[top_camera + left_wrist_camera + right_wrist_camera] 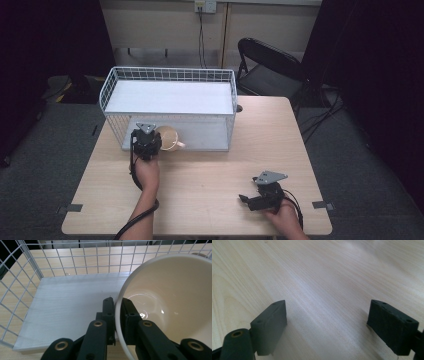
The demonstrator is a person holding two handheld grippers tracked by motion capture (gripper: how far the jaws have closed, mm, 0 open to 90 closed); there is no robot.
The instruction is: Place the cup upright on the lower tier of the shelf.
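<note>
Placing step is in hand: cream cup [168, 138] is gripped by its rim in left tongs [116, 315], at front of wire rack's [170, 75] lower shelf. Right tongs [327, 325] are held open over desk [210, 175], well apart from rack. Next, prob. cup is set down & rim released.

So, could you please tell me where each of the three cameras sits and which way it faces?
High view: above the person's side, looking forward and down on the table; both forearms, left gripper and right gripper show.
Left gripper view: rides the left gripper, facing into the wire rack; jaws clamp the cream cup by its rim.
Right gripper view: rides the right gripper, facing bare tabletop; jaws apart.
Shared: high and left gripper views both show rack and cup.
</note>
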